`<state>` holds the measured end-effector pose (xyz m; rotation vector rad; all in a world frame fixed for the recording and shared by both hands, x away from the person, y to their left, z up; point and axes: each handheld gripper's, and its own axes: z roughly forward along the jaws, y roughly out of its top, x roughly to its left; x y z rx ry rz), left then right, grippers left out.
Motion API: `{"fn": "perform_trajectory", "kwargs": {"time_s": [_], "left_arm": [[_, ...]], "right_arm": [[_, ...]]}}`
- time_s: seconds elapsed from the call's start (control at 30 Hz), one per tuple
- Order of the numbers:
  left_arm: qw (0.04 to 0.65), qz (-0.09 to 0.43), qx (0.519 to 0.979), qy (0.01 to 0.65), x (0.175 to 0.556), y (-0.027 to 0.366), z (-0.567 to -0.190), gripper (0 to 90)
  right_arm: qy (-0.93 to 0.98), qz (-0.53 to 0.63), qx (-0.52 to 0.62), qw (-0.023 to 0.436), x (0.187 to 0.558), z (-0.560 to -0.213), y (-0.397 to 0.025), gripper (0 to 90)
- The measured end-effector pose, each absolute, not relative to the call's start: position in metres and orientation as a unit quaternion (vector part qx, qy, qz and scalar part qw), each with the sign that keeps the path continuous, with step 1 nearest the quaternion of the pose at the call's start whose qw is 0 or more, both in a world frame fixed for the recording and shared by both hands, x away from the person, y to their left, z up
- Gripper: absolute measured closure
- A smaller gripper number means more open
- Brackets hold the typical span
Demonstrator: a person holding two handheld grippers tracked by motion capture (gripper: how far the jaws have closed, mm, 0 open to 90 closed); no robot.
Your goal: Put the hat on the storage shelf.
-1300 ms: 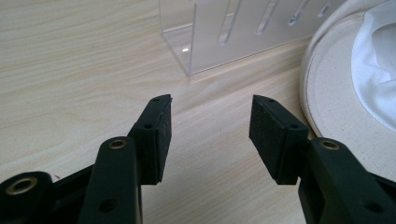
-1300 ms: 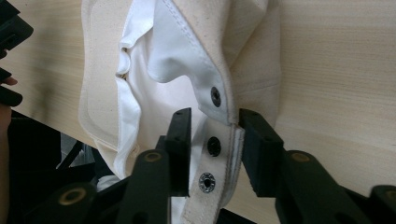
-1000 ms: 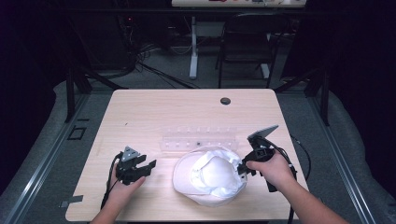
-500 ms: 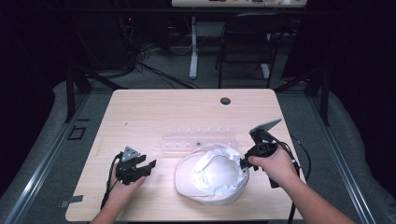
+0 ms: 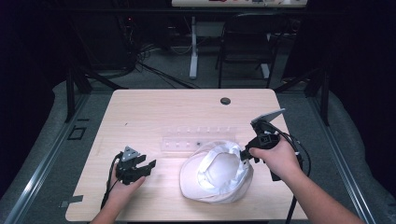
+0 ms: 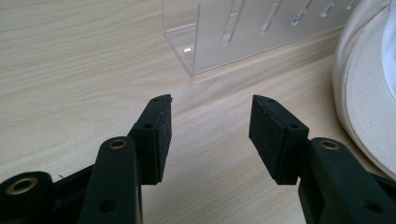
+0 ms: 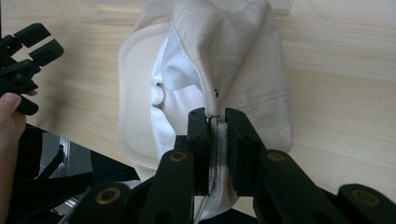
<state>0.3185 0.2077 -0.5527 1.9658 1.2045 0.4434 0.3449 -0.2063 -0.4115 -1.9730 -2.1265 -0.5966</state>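
Since a second ago the cap (image 5: pixel 217 171) has opened out: its white lining now faces up more fully, and my right gripper (image 5: pixel 246 156) has drawn the rim a little toward 3 o'clock. Left gripper (image 5: pixel 145 167) unchanged.

Cap sits near the front of the table (image 5: pixel 154 109), right of centre, upside down, brim toward 7 o'clock. In the right gripper view the jaws are clamped on the rim seam of the crown (image 7: pixel 215 122), cloth pinched flat between the pads.

My judgement: light, soft canvas; it sags and folds wherever it is unsupported, so one pinch only drags it. Stitched rim is the firmest hold; brim is stiffer and a fair second grip.

Left gripper rests at 9 o'clock of the cap, well apart, jaws spread with nothing between them. Clear rack (image 5: pixel 198 137) lies just beyond the cap at 12 o'clock.
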Motion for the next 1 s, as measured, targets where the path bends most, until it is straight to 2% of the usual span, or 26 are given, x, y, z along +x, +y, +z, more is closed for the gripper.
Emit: {"fn": "perform_trajectory", "kwargs": {"time_s": [0.43,1.0], "left_arm": [[0.386,0.174,0.774,0.472,0.318,0.207,-0.553,49.5],[0.384,0.175,0.774,0.472,0.318,0.207,-0.553,49.5]], "right_arm": [[-0.714,-0.214,-0.659,0.1,0.348,-0.385,-0.205,81.7],[-0.705,-0.251,-0.646,0.151,0.349,-0.36,-0.21,82.1]]}}
